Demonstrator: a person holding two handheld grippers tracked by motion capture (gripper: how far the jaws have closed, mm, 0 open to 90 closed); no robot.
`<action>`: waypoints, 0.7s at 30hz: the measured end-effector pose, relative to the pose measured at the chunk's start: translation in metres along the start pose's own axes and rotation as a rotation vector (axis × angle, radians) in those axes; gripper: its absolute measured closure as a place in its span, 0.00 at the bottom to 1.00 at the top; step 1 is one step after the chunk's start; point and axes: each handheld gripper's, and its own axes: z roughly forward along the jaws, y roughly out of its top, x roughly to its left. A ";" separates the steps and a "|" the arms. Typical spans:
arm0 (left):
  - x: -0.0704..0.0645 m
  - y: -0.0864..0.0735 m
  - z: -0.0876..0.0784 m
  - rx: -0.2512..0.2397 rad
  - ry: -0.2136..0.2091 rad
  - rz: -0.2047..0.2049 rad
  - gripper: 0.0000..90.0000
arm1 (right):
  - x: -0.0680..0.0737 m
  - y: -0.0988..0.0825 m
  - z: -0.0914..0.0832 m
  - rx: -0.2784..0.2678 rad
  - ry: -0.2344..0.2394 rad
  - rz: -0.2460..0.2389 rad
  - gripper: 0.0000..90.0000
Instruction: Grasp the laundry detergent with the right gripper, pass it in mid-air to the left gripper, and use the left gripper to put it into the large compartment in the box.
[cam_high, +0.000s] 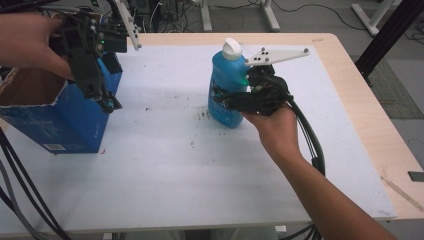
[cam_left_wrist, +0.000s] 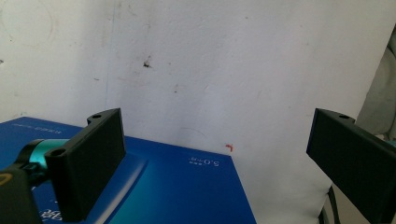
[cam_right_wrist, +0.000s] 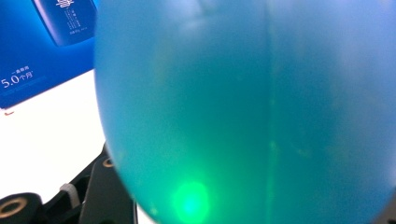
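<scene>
Right tool clamped on blue bottle, upright mid-surface, long axis vertical. Open-topped blue box lies well to the bottle's left, beneath left tool, jaws wide apart, empty

A light wooden table takes up most of the high view, and a white mat with small dark smudges near the middle of the frame covers nearly all of its top. Behind it, along the upper edge, grey floor shows between white stand legs and loose cables. At the upper right a black post slants down past the table's corner, and a darker grey floor mat lies at the right edge.
</scene>
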 end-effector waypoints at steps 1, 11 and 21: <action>0.000 0.000 0.000 0.002 -0.001 -0.001 0.05 | 0.000 0.000 0.000 0.000 -0.002 0.002 0.48; -0.002 0.000 -0.004 -0.014 0.004 0.000 0.05 | -0.001 0.007 -0.012 0.027 0.026 -0.031 0.49; -0.009 0.005 -0.017 -0.040 0.005 0.001 0.05 | -0.008 0.026 -0.041 0.032 0.172 -0.096 0.49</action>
